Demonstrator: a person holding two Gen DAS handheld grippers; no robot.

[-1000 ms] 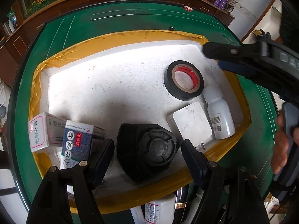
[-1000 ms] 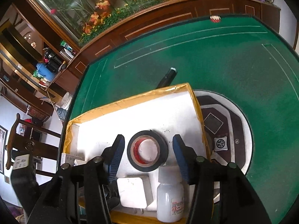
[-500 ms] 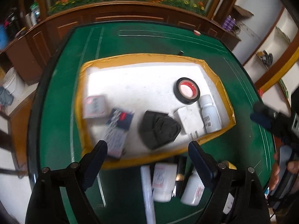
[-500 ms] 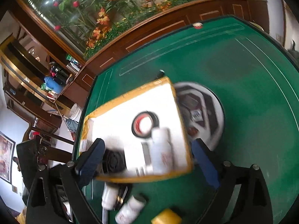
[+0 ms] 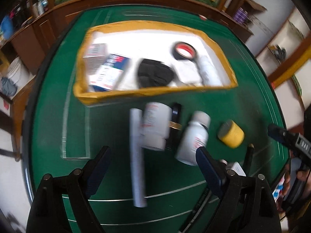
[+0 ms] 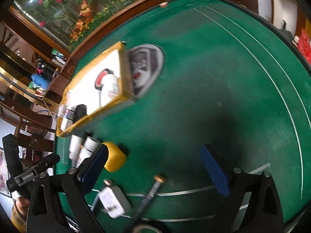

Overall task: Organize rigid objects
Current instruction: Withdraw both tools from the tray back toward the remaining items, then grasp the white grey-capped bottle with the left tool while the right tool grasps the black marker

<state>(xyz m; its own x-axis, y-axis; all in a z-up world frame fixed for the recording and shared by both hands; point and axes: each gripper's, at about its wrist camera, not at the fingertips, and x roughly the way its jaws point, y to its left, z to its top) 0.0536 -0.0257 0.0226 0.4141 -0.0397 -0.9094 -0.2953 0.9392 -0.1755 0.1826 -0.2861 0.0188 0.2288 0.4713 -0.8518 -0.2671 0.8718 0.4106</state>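
Note:
A white tray with a yellow taped rim holds two small boxes, a black lump, a black tape roll and a white bottle. On the green felt in front lie a white tube, two white bottles, a black bottle and a yellow roll. My left gripper hangs open and empty above them. My right gripper is open and empty over bare felt, with the yellow roll at its left finger.
A white plug adapter and a dark pen lie near the table's front edge. A round grey emblem sits on the felt beside the tray. A wooden rail and shelves ring the table. The views are motion-blurred.
Both grippers have pulled back from the tray toward the near side of the table. The right jaws spread wide from around the tape roll, which stays in the tray. The left jaws widened a little.

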